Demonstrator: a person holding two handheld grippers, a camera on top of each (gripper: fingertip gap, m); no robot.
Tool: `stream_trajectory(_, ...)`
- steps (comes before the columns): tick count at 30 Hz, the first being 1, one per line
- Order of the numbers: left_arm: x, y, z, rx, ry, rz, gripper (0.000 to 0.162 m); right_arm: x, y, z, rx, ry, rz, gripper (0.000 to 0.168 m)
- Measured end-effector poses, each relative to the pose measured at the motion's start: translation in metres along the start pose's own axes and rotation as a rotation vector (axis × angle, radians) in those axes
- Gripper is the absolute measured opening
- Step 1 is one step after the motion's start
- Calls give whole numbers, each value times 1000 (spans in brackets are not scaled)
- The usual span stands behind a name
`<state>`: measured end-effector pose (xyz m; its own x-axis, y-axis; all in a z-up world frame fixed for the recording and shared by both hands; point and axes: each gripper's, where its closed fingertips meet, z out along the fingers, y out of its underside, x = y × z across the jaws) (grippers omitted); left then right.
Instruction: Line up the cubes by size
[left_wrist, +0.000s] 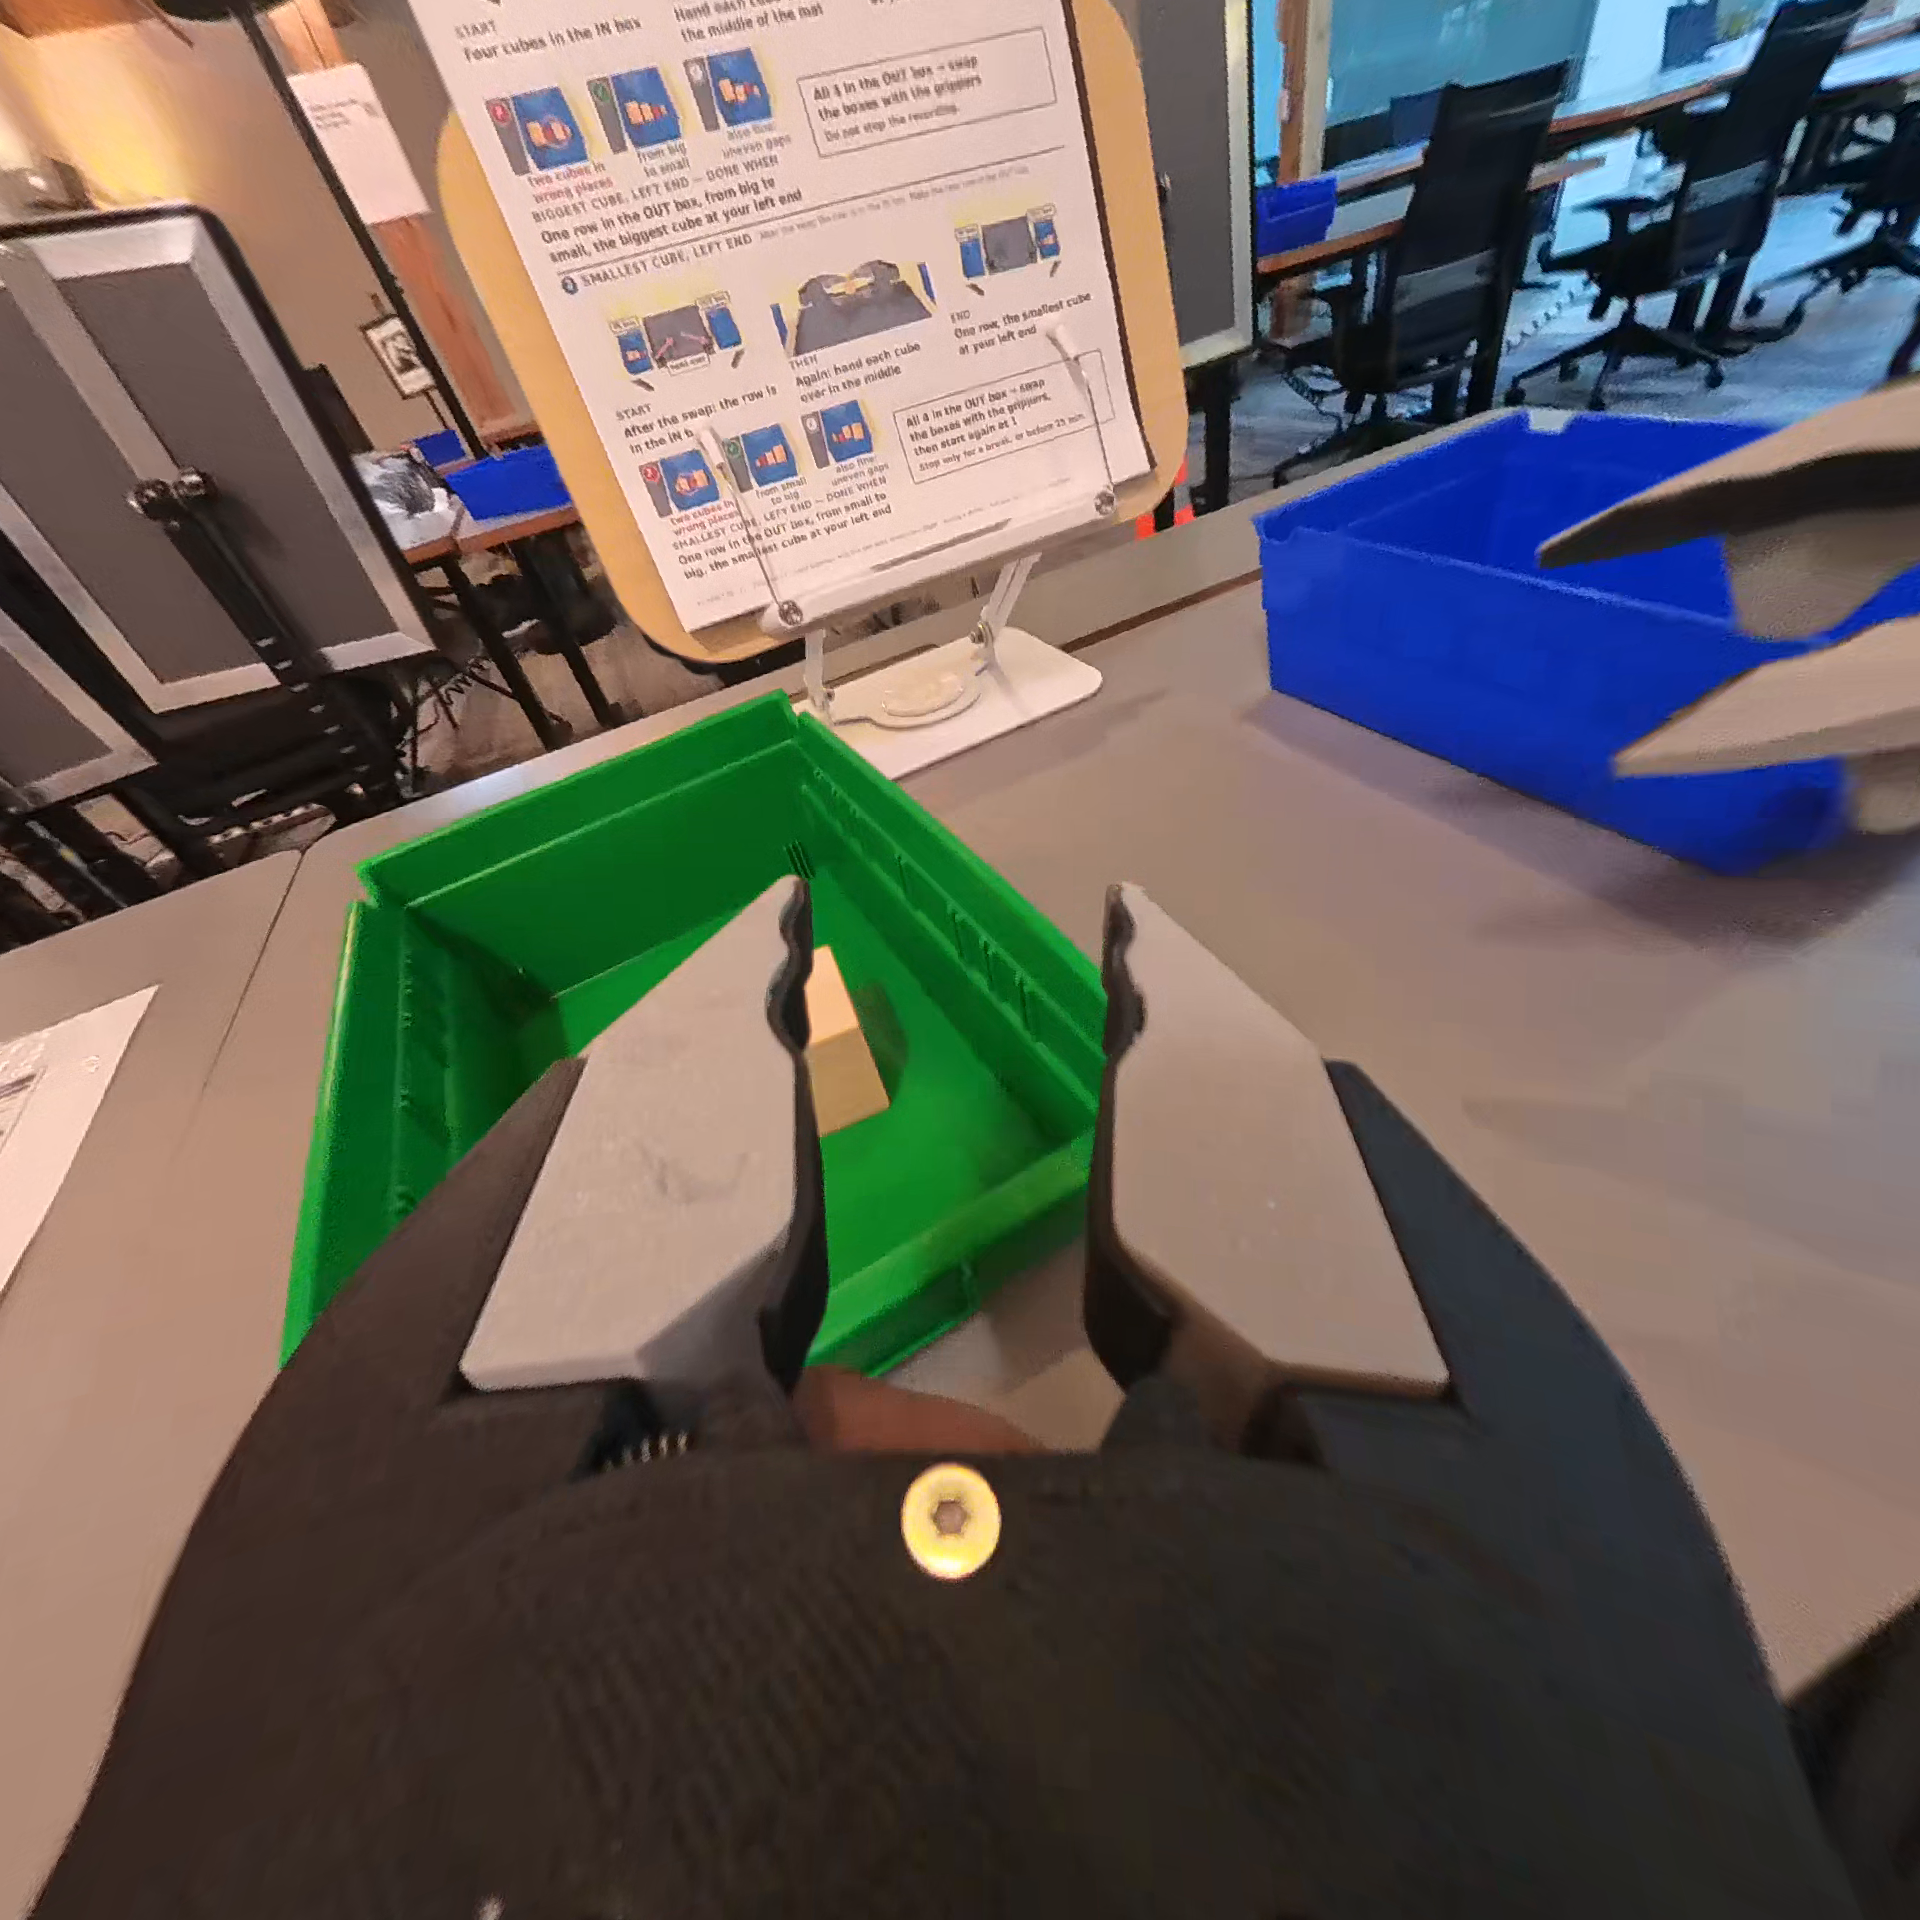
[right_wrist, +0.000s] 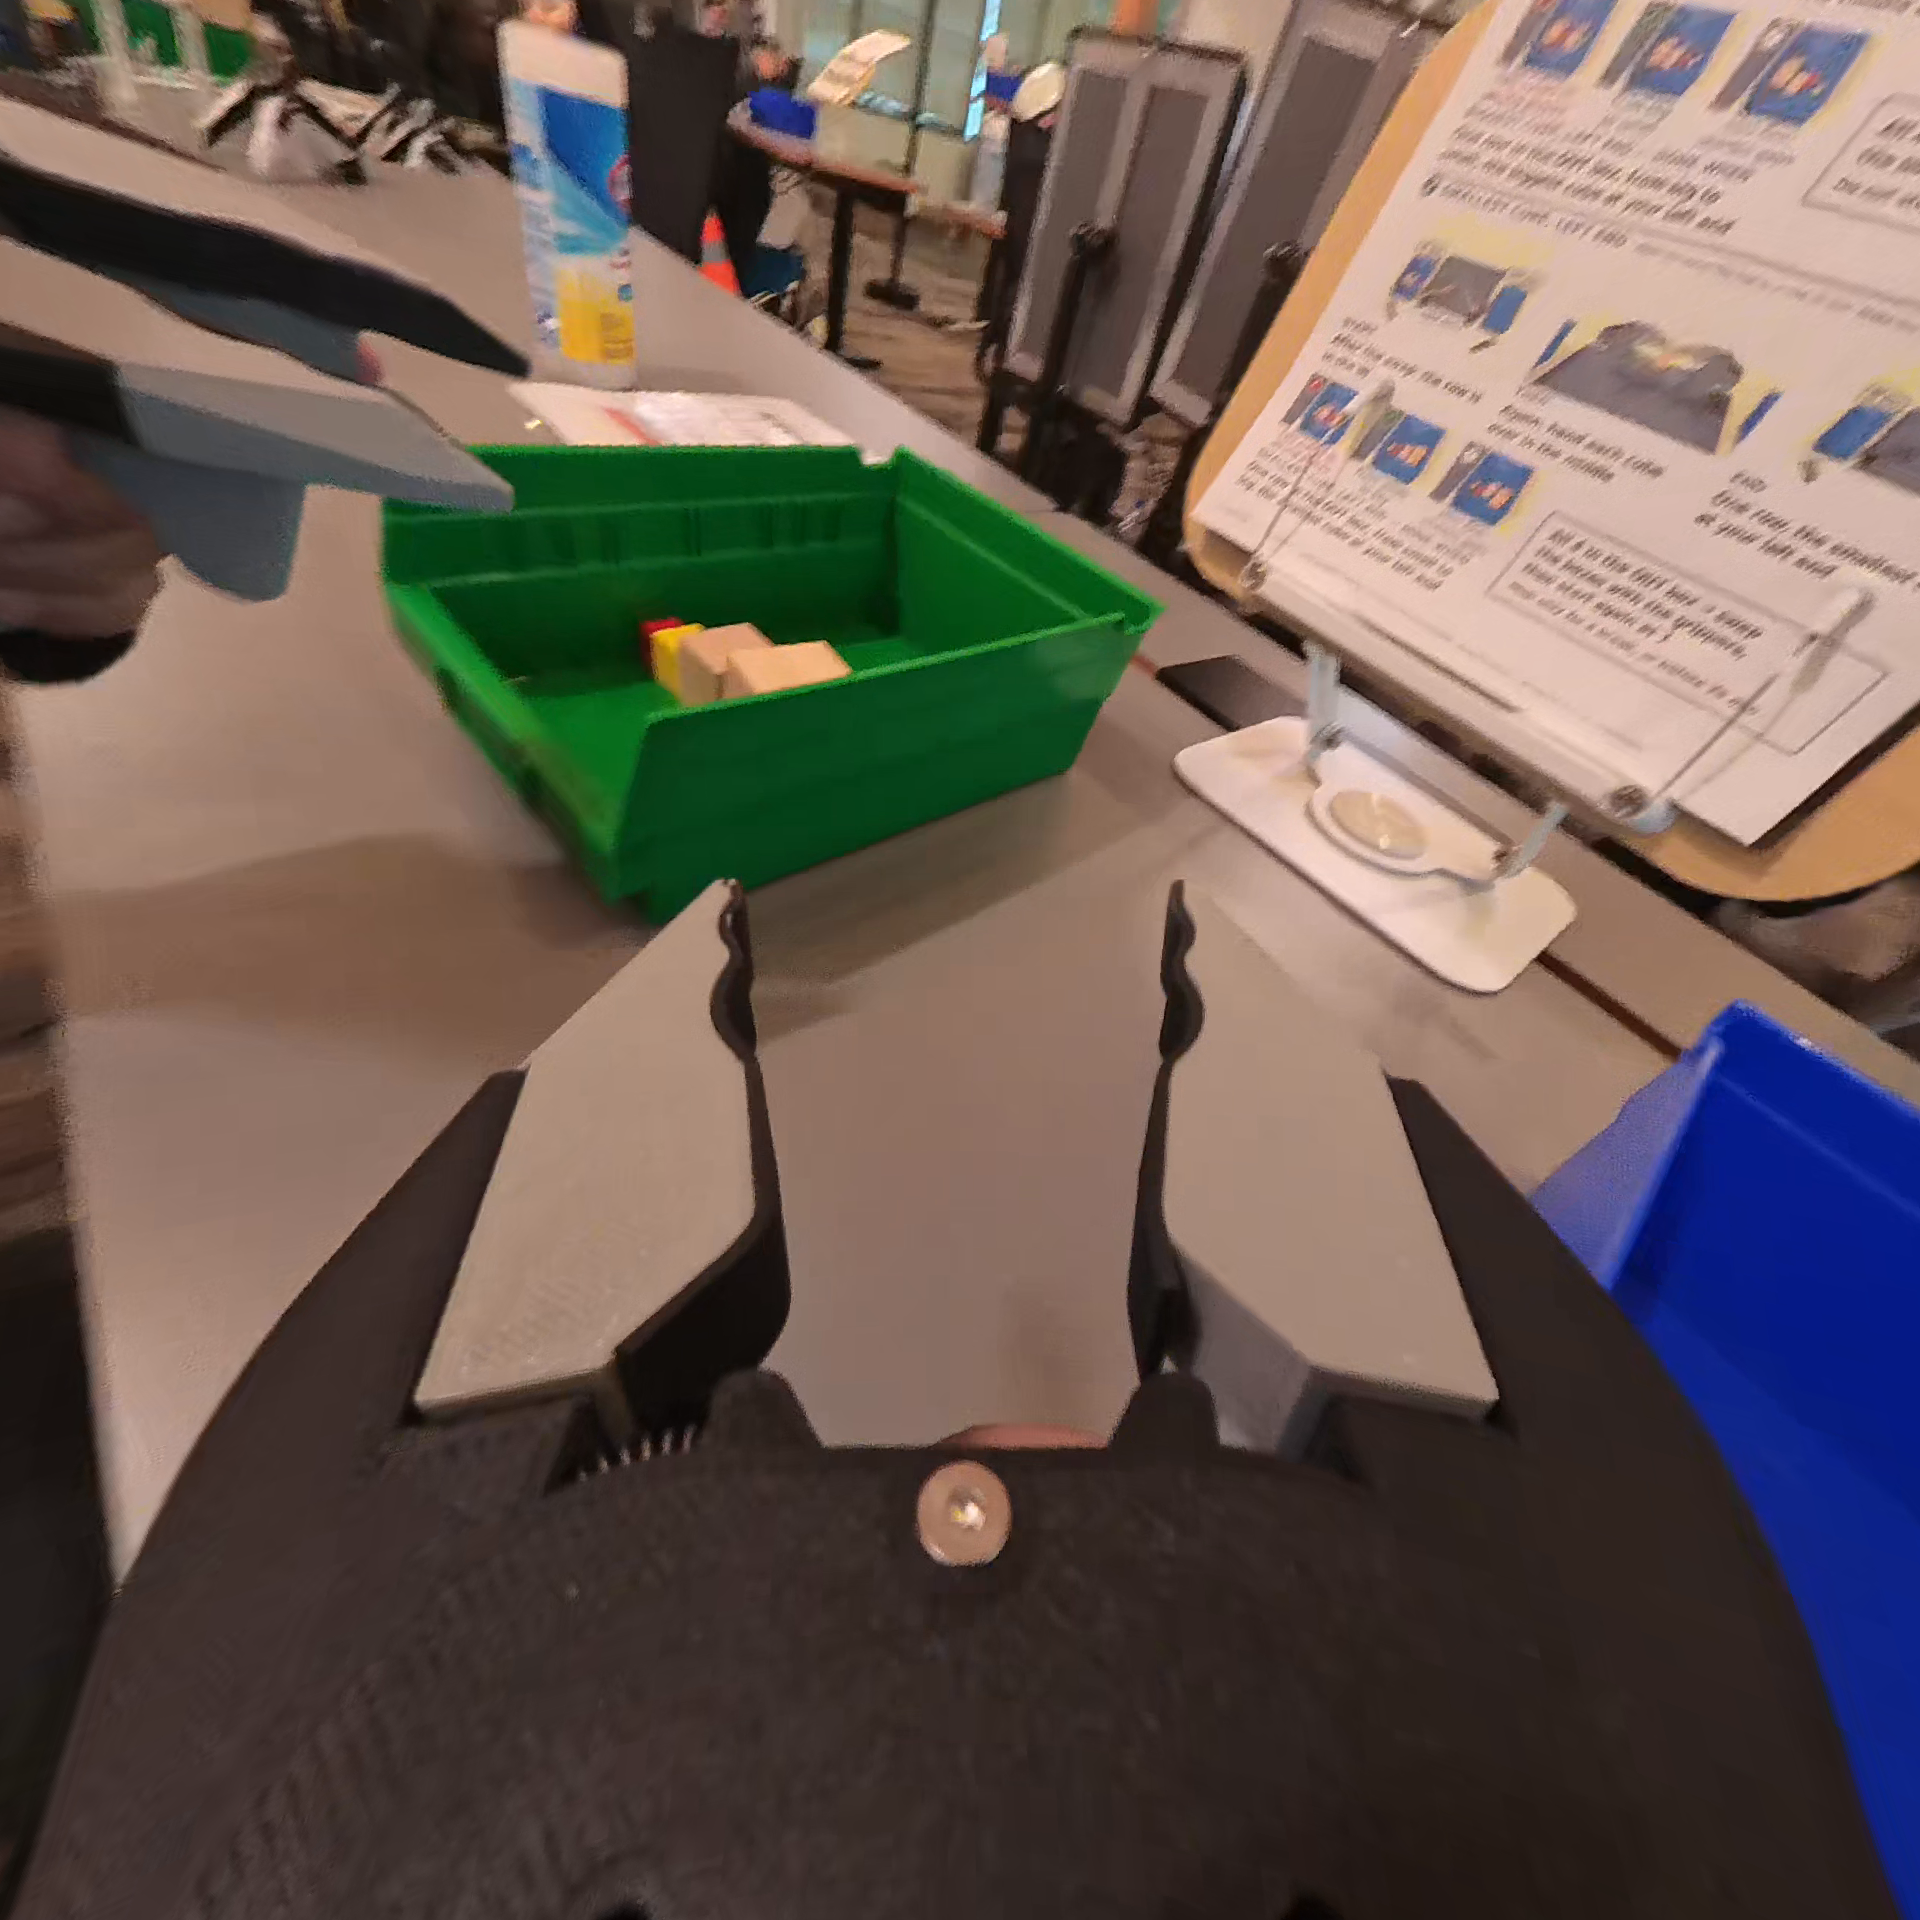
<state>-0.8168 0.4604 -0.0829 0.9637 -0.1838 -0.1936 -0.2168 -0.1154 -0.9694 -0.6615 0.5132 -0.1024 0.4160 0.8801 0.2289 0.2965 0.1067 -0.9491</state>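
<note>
While both empty grippers, left (left_wrist: 951, 971) and right (right_wrist: 956, 971), stand spread, four cubes—red, yellow, two plain wooden (right_wrist: 750, 657)—sit touching in a row inside the green plastic bin (right_wrist: 831, 748).

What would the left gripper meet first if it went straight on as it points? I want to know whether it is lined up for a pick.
Probably a wooden cube inside the green bin, seen between the open left gripper fingers; depth is unclear.

Grey table (left_wrist: 1351, 987), black office chairs (left_wrist: 1455, 239) by windows, folded grey tables (right_wrist: 1143, 229) behind.
</note>
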Motion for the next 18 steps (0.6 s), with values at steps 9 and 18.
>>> stream_trajectory(9, -66, 61, 18, -157, -172, -100, 50, 20, 34, 55, 9, 75, 72, 70)
stream_trajectory(18, -133, 55, 60, -353, -79, 16, 26, -3, 68, 52, -70, -97, 20, 64)
